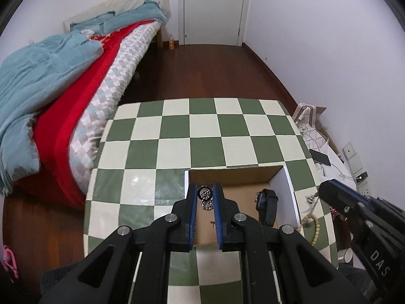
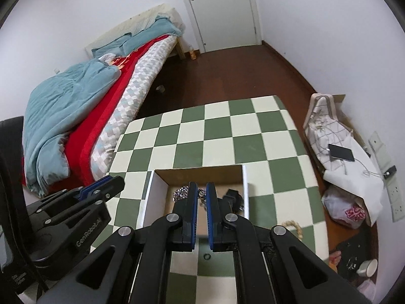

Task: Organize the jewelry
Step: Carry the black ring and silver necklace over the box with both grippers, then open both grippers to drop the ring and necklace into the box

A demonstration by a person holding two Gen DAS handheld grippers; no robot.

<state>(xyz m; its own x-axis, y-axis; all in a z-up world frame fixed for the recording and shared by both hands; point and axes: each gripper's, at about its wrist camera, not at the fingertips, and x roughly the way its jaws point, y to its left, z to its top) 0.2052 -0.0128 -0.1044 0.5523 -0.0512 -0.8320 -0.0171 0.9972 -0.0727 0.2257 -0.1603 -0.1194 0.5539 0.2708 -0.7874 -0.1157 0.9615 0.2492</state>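
An open cardboard box (image 1: 276,172) with white walls sits on the green-and-white checkered table (image 1: 177,136). My left gripper (image 1: 205,192) is shut on a black ring with a silver chain (image 1: 205,195) and holds it over the box. A black watch (image 1: 267,205) lies in the box. My right gripper (image 2: 201,192) is shut on a small dark ornament with a chain (image 2: 201,194) above the box (image 2: 197,171). A silver sparkly bracelet (image 2: 180,193) and the black watch (image 2: 234,196) lie inside. A beige bead bracelet (image 1: 314,228) lies right of the box; it also shows in the right wrist view (image 2: 295,226). A small ring (image 2: 207,256) lies on the table.
A bed (image 1: 76,88) with blue and red covers stands left of the table. A chair with a phone (image 2: 340,152) and cables stands on the right, with a bag (image 2: 346,209) and a cup (image 2: 368,267) on the wood floor. A door (image 1: 212,7) is at the back.
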